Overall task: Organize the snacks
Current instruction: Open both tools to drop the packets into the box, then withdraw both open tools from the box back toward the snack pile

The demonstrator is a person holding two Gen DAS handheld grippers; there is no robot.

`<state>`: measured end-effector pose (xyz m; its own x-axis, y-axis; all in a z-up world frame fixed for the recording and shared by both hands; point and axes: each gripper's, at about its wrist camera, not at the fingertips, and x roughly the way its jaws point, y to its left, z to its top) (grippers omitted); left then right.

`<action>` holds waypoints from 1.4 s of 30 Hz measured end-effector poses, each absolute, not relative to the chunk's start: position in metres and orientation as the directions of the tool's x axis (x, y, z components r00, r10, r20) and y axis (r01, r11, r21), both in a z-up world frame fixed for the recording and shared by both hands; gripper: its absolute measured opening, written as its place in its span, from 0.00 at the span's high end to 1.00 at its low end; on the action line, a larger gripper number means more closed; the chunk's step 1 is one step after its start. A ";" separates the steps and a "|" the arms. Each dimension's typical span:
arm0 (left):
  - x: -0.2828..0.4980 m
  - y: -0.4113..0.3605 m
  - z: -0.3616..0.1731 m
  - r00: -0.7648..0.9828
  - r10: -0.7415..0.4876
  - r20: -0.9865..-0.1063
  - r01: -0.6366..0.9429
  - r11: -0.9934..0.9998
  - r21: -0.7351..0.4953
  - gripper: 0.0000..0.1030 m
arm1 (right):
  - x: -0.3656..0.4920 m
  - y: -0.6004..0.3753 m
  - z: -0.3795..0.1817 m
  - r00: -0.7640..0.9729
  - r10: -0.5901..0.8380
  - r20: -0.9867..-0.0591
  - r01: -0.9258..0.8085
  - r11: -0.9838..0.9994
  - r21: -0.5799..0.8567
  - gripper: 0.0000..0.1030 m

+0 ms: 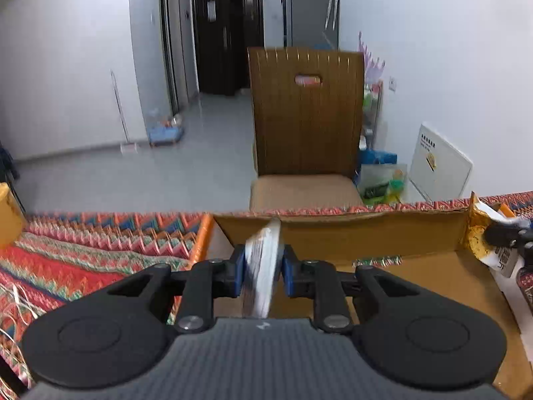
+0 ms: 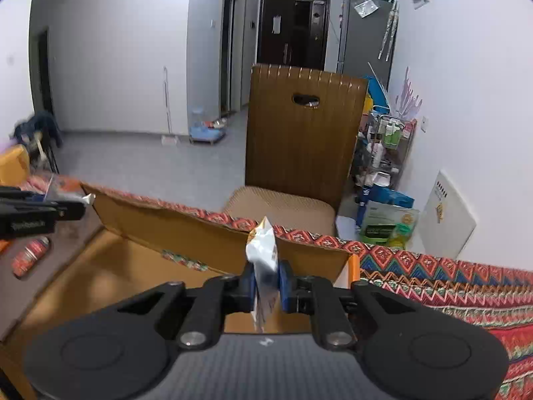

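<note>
Two snack packets (image 1: 263, 263) (image 2: 265, 266), one per hand-held gripper (image 1: 263, 268) (image 2: 266, 283); one cardboard box (image 1: 366, 233).

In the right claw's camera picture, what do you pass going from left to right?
The other claw holding a packet, then the red can, then the cardboard box, then the white snack packet in this claw, then the zigzag tablecloth.
</note>
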<state>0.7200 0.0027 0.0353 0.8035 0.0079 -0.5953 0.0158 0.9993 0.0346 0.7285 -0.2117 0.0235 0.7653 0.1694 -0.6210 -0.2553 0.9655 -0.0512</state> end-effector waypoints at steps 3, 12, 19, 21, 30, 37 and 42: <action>0.717 0.003 0.032 0.781 -0.005 -0.625 0.019 1.000 0.016 0.42 | 0.736 -0.209 0.020 0.745 0.164 -0.647 -0.262 0.963 -0.058 0.75; 0.706 0.024 0.029 0.764 -0.076 -0.641 0.022 0.996 -0.091 0.19 | 0.735 -0.223 0.025 0.773 0.183 -0.608 -0.240 0.971 -0.013 0.46; 0.694 0.019 0.040 0.826 -0.009 -0.563 -0.021 0.999 -0.045 0.13 | 0.732 -0.221 0.026 0.770 0.164 -0.617 -0.227 0.973 -0.025 0.43; 0.689 0.017 0.047 0.827 0.011 -0.562 -0.021 1.000 -0.011 0.13 | 0.728 -0.221 0.030 0.768 0.184 -0.614 -0.234 0.972 -0.001 0.42; 0.627 0.017 0.099 0.853 -0.047 -0.521 0.035 0.999 -0.032 0.07 | 0.669 -0.219 0.053 0.784 0.233 -0.575 -0.274 0.961 0.015 0.30; 0.542 0.015 0.118 0.855 -0.089 -0.511 0.056 0.995 -0.078 0.04 | 0.589 -0.228 0.071 0.825 0.222 -0.520 -0.243 0.970 0.028 0.19; 0.466 0.000 0.123 0.891 -0.048 -0.452 0.060 0.998 0.012 0.01 | 0.516 -0.235 0.081 0.844 0.240 -0.480 -0.258 0.966 0.029 0.14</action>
<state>0.4662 0.0003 0.1235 0.8907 -0.0484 -0.4519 0.0601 0.9981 0.0117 0.5160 -0.2349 0.0807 0.8435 0.2403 -0.4803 -0.2584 0.9656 0.0293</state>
